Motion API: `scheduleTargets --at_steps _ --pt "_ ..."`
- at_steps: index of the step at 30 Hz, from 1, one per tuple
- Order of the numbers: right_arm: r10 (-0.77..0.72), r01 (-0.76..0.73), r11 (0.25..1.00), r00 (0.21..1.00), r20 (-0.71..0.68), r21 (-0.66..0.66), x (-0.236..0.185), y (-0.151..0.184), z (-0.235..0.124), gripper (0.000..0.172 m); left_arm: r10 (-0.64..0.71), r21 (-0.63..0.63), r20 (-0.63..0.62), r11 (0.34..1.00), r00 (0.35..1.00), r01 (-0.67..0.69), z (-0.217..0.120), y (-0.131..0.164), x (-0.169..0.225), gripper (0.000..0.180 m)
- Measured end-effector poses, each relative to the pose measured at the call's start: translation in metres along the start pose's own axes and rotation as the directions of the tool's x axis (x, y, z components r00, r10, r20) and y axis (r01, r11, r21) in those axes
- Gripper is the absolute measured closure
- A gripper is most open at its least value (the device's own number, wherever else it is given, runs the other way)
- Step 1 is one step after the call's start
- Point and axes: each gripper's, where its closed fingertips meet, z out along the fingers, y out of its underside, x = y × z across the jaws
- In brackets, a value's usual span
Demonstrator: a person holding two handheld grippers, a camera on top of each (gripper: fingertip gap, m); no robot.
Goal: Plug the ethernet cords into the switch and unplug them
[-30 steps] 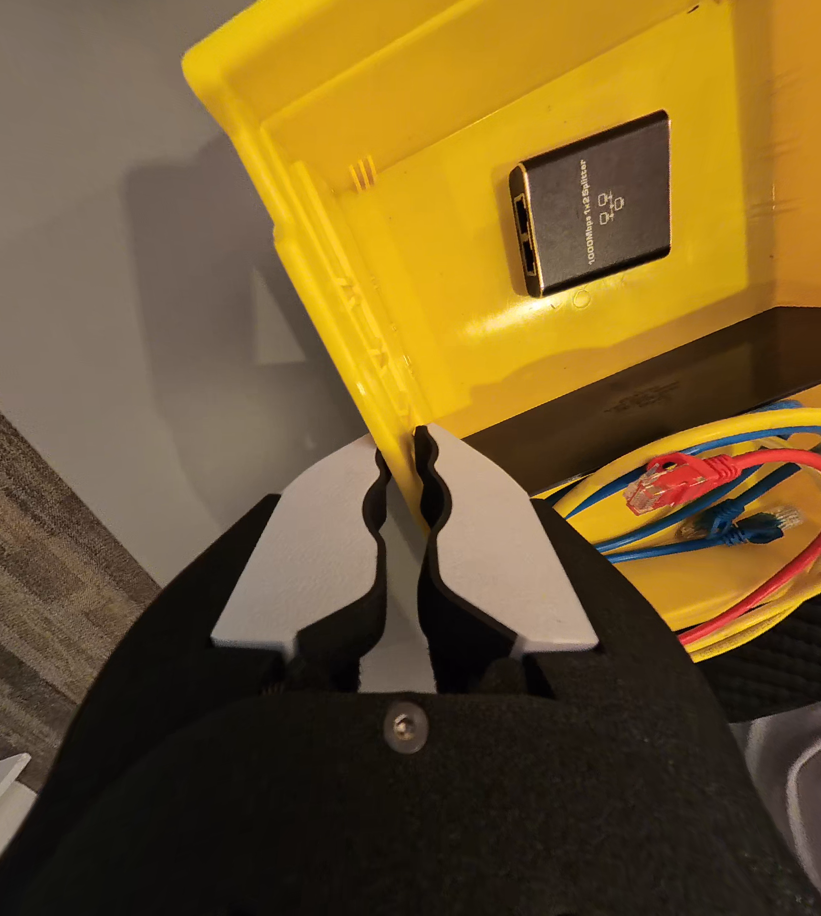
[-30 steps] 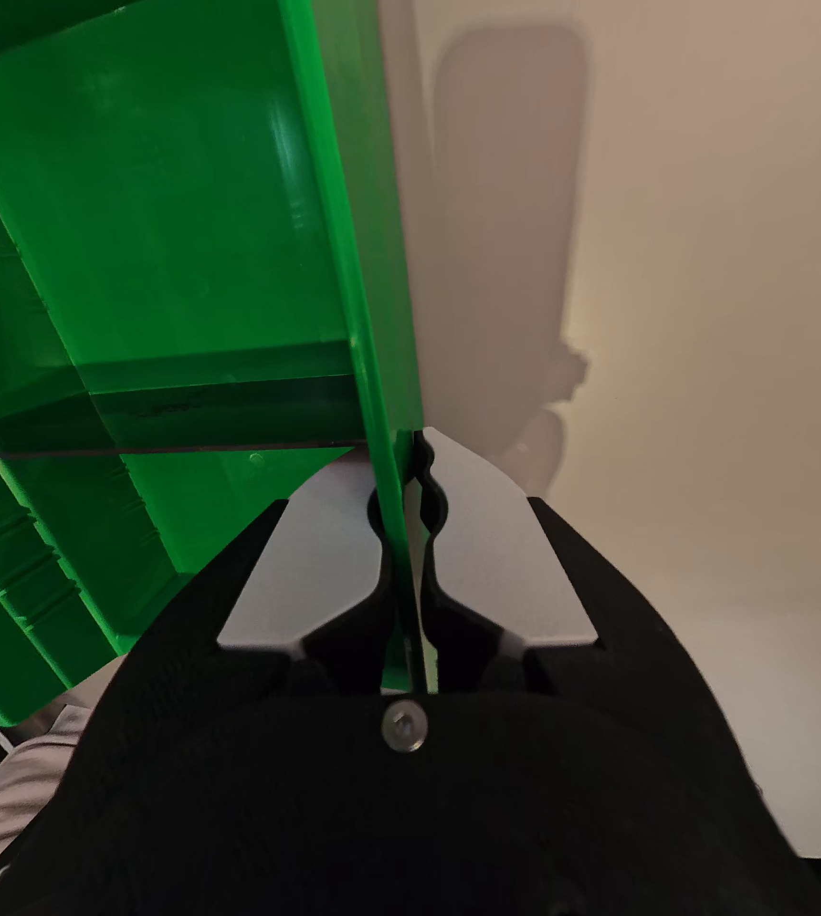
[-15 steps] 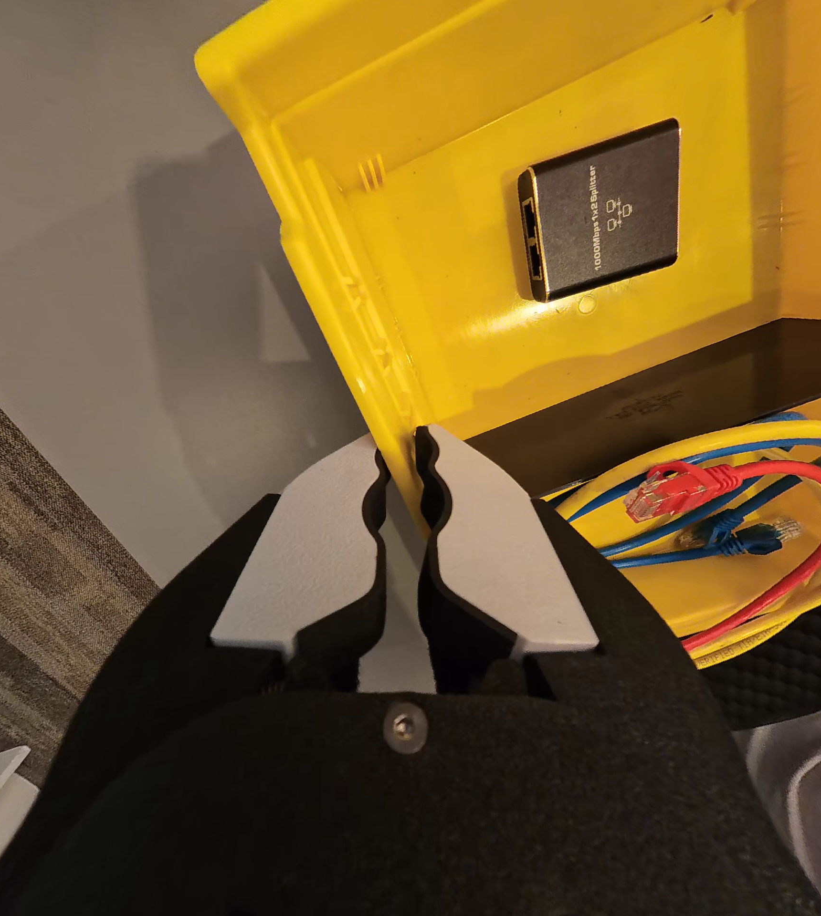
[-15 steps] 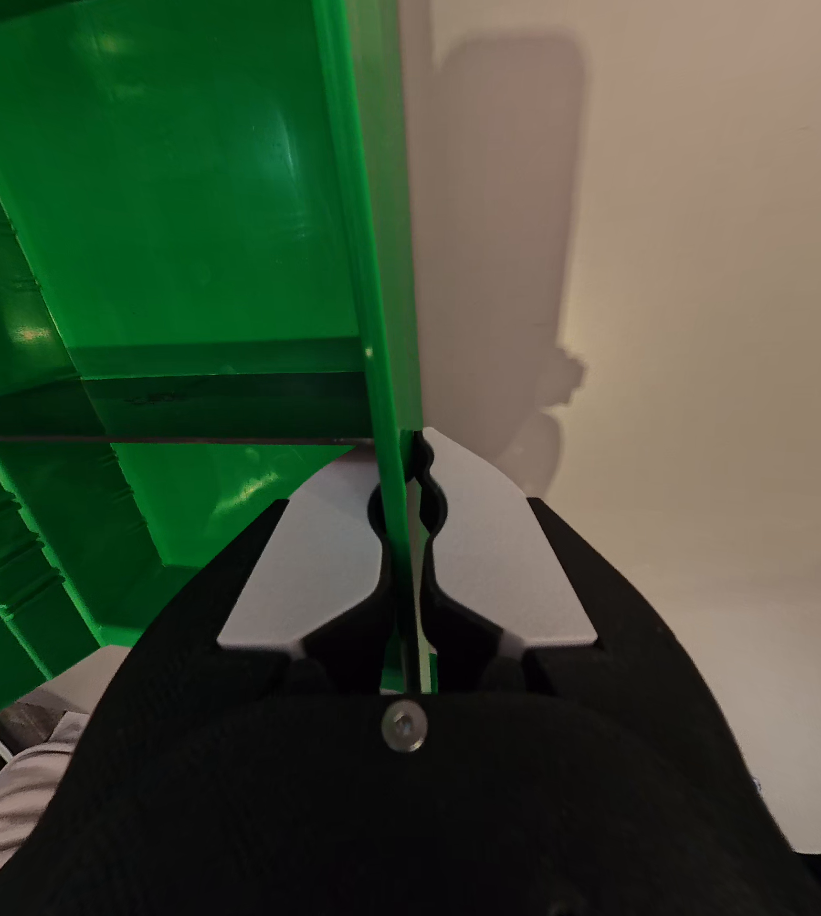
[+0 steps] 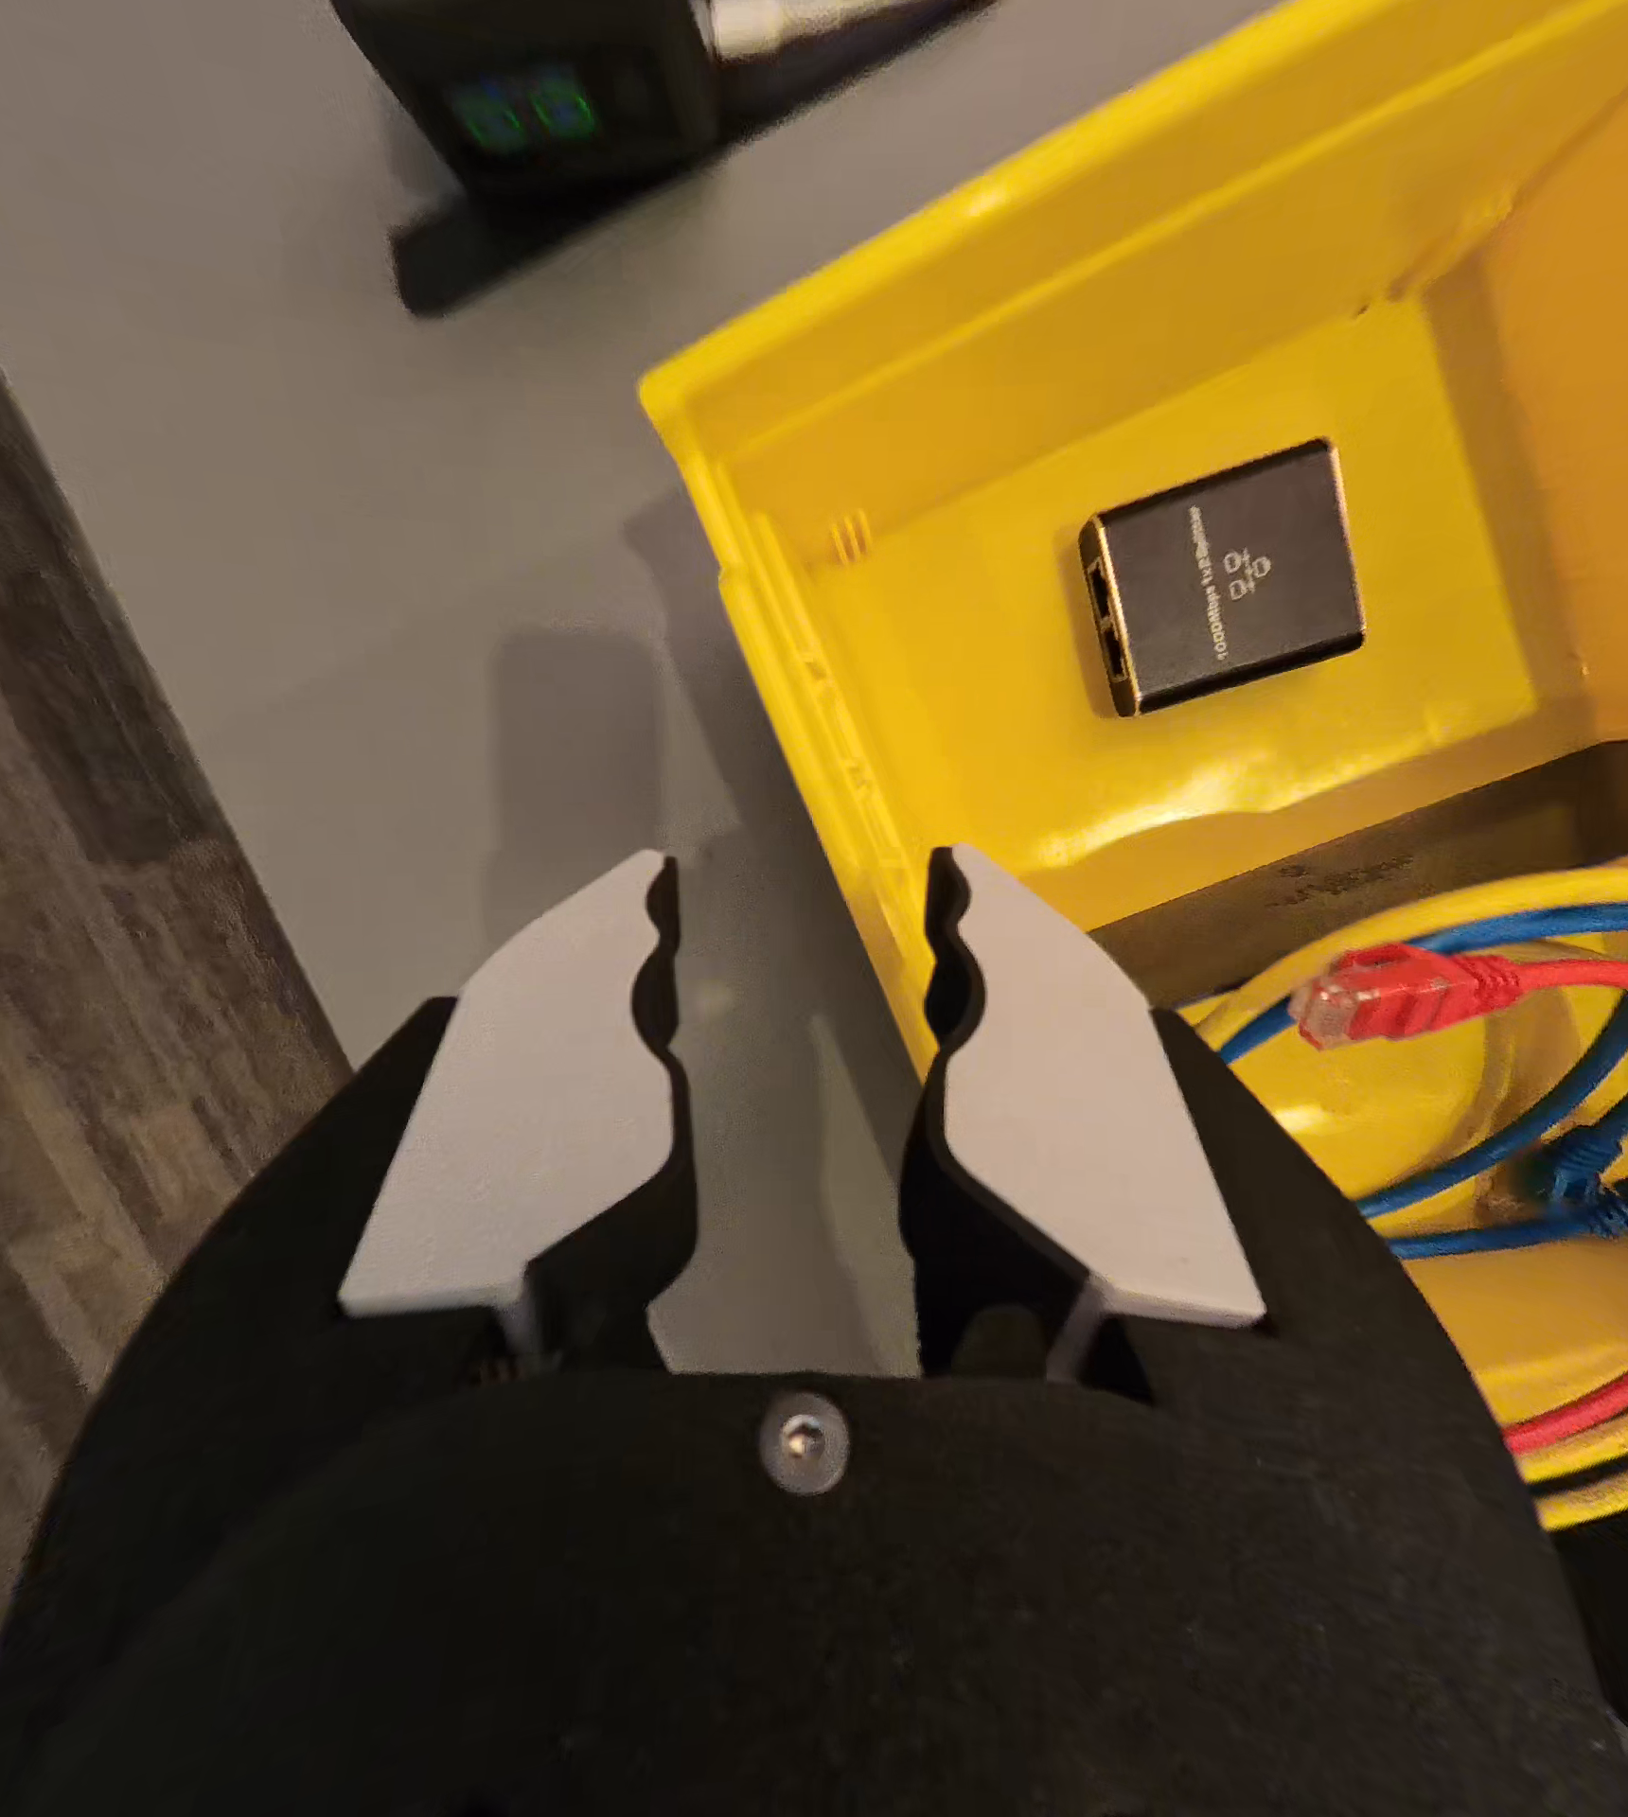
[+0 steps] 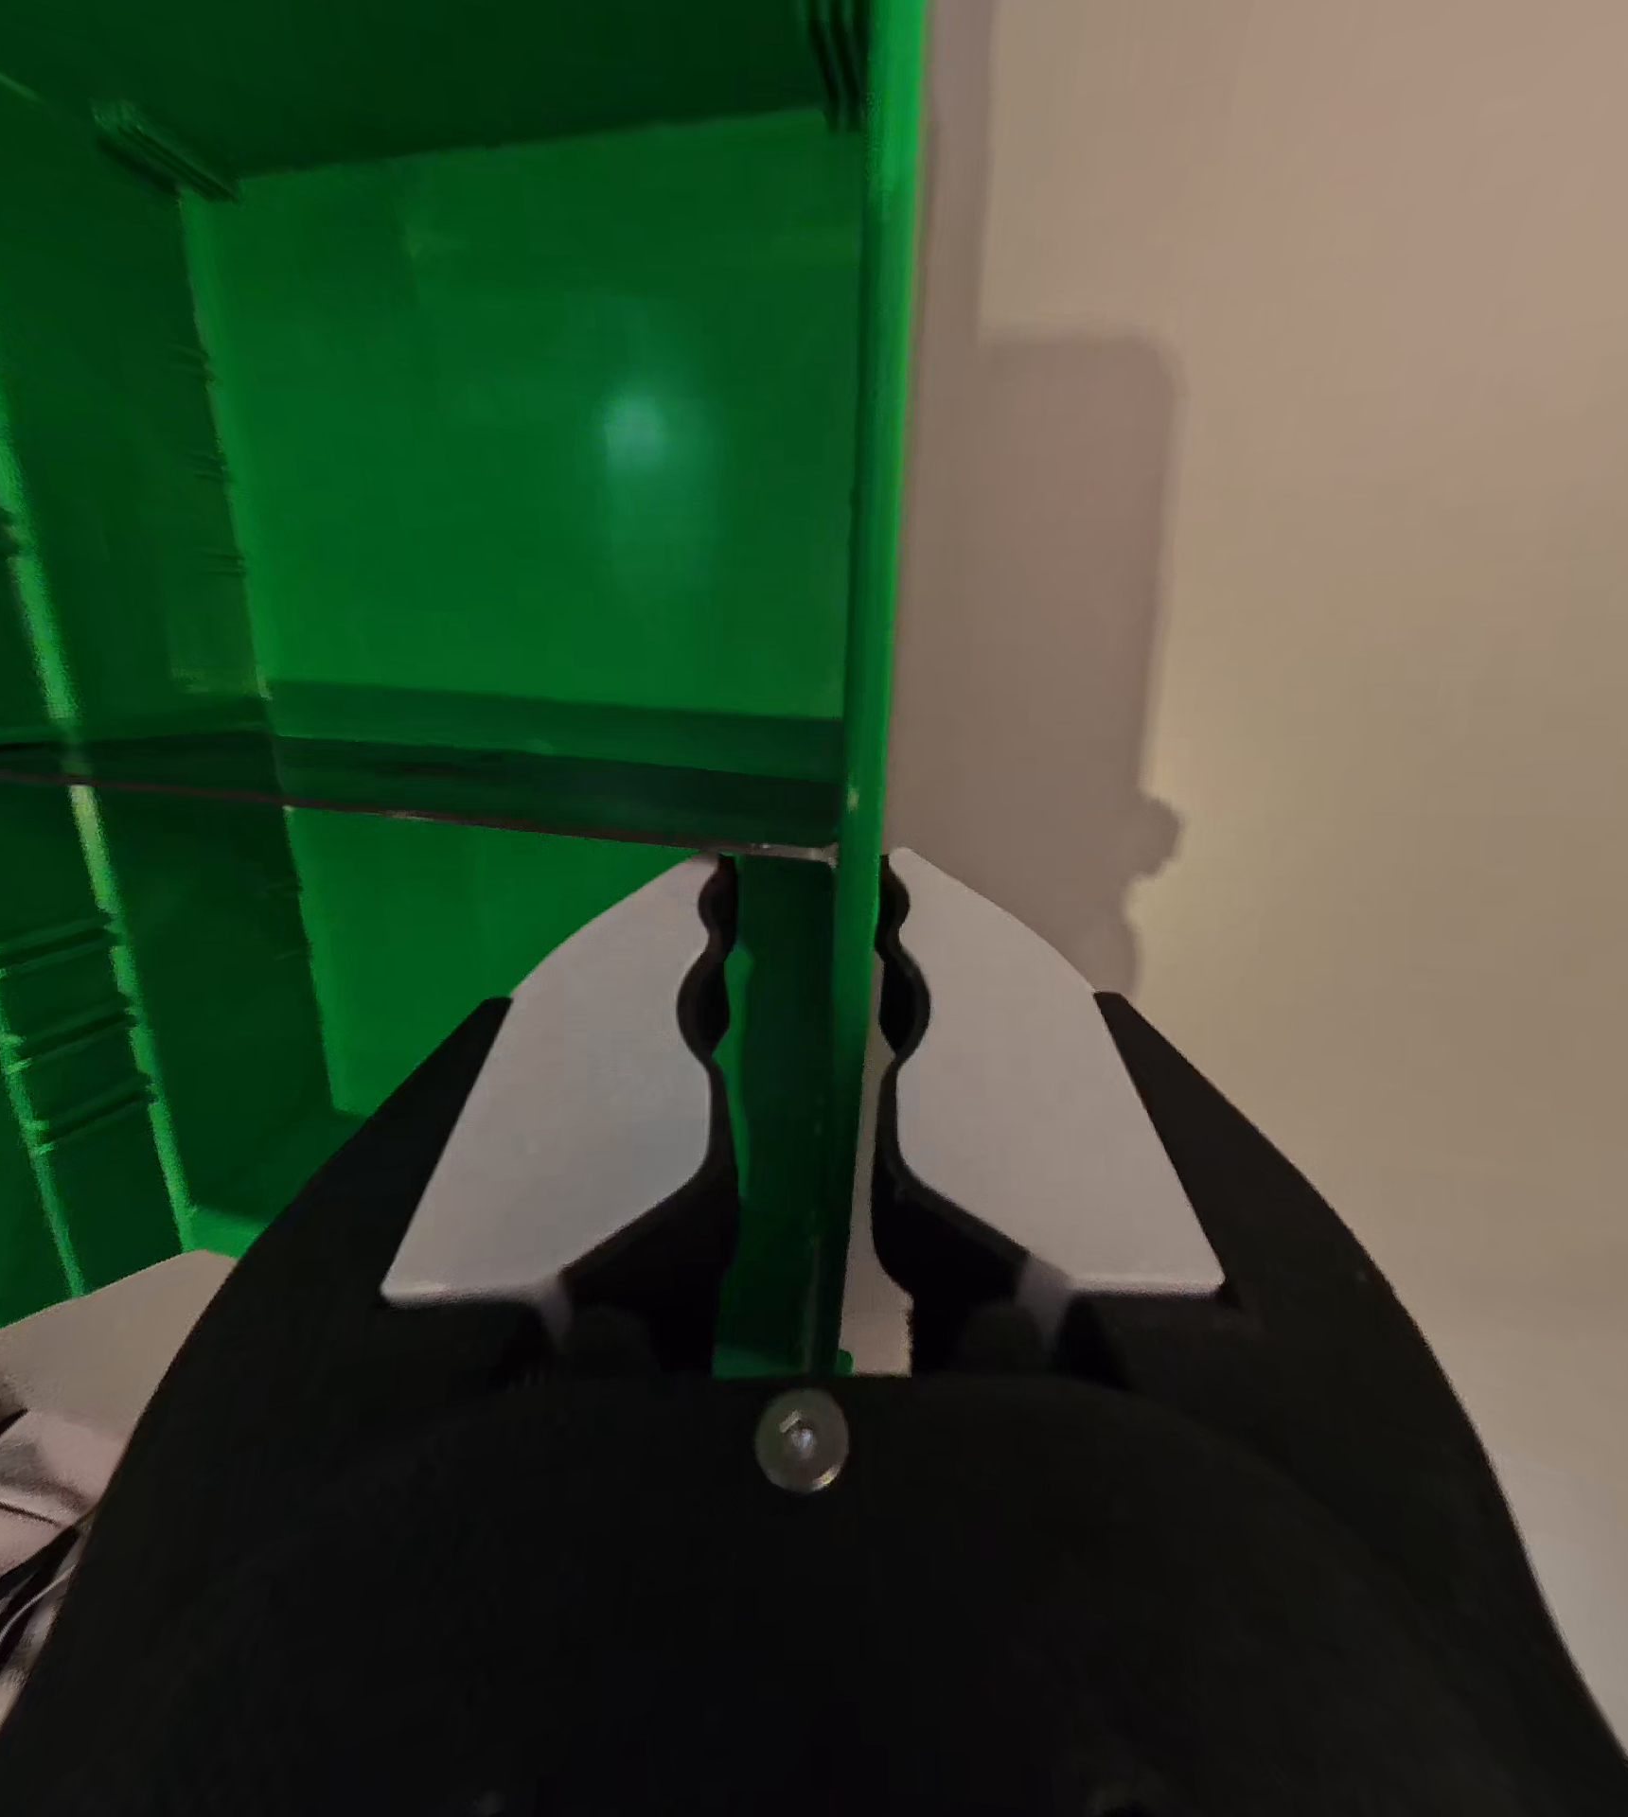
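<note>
Ethernet cords [image 5: 1528,1023], red, blue and yellow, lie coiled and unplugged in the yellow bin [image 5: 987,295], past a divider from the small dark switch [image 5: 1223,575]. Left claw [image 5: 800,875] gapes beside the bin's wall; right claw [image 6: 802,865] stands apart astride the green bin [image 6: 874,492] wall.

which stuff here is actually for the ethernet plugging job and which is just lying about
For the job:
- black switch
- red cord
- blue cords
- yellow cord
- yellow bin holding them

Lying about:
- green bin
- black device with green digits
</note>
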Motion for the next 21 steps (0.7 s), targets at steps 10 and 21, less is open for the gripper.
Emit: scheduleTargets --at_steps 10,21 --pt "-0.187 0.245 0.832 0.968 -0.165 0.497 -0.032 -0.063 -0.119 0.127 0.202 0.538 0.065 0.818 0.977 -0.205 -0.108 -0.002 0.046 0.140" --pt "-0.445 0.236 0.033 0.874 -0.197 0.971 -0.195 -0.101 -0.260 0.127 0.492 0.353 -0.047 0.822 0.869 -0.447 -0.077 -0.036 0.110 0.155"
